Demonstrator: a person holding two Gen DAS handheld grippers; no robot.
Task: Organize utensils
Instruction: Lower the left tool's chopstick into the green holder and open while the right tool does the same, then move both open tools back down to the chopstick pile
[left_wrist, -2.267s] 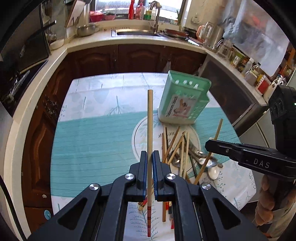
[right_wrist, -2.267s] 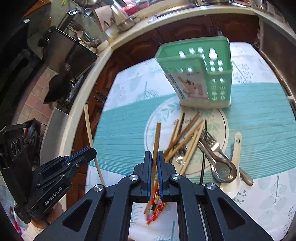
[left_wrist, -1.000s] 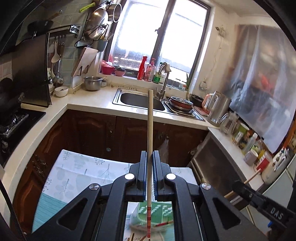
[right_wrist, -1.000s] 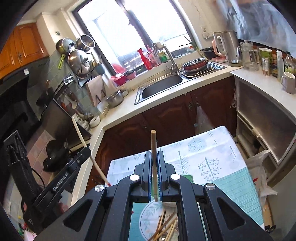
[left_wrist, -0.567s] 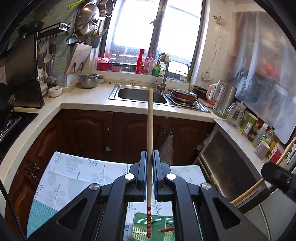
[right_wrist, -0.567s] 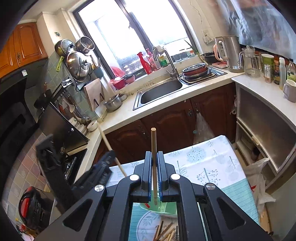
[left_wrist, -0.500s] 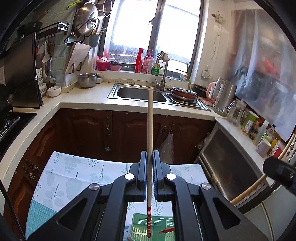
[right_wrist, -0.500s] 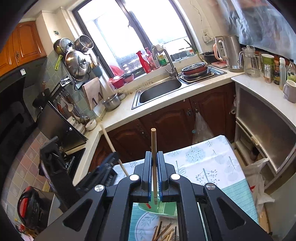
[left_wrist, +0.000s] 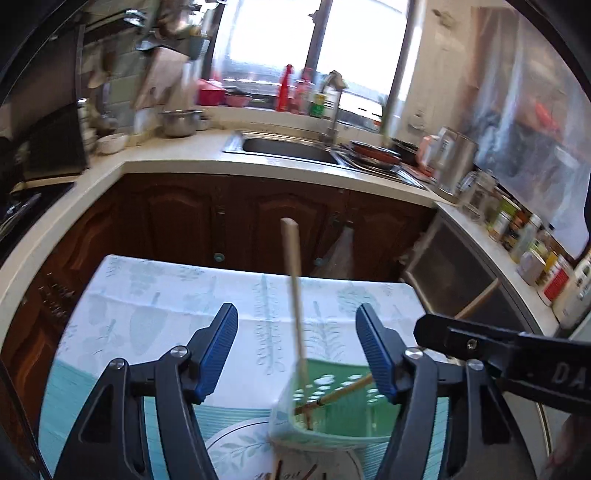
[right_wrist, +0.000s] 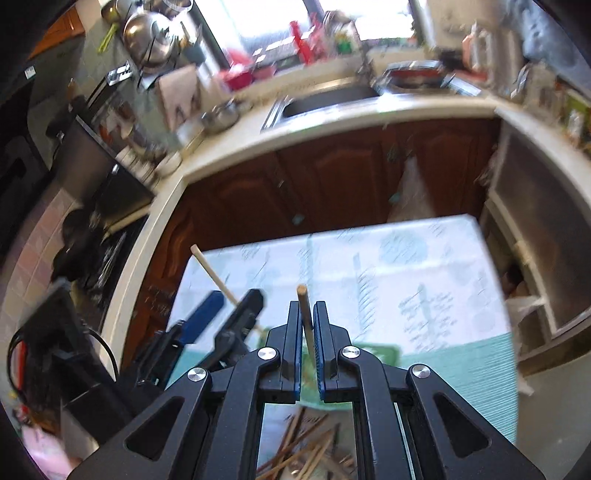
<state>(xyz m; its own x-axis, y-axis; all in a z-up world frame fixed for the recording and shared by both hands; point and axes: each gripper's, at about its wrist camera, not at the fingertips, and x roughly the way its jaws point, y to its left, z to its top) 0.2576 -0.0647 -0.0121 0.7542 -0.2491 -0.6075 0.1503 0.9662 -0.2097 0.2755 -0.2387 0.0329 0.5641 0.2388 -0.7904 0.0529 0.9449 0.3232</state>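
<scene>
My left gripper (left_wrist: 295, 332) is open above the green utensil basket (left_wrist: 332, 413). A pale chopstick (left_wrist: 293, 295) stands free between its jaws with its lower end inside the basket. My right gripper (right_wrist: 307, 325) has narrow-set jaws around a brown chopstick (right_wrist: 306, 314); contact is unclear. In the left wrist view the right gripper (left_wrist: 480, 339) reaches over the basket and its chopstick (left_wrist: 340, 393) lies slanted in it. The left gripper (right_wrist: 229, 306) shows at lower left in the right wrist view. More chopsticks (right_wrist: 295, 454) lie on the plate below.
The table has a white and teal cloth (left_wrist: 166, 317). A white plate (left_wrist: 240, 450) sits in front of the basket. Brown cabinets (left_wrist: 258, 221) and a counter with a sink (left_wrist: 284, 144) stand behind the table. Jars (left_wrist: 517, 229) line the right counter.
My left gripper has opened and let go of the pale chopstick, which now stands in the basket. Both grippers have tilted down toward the table. The right jaws have parted slightly.
</scene>
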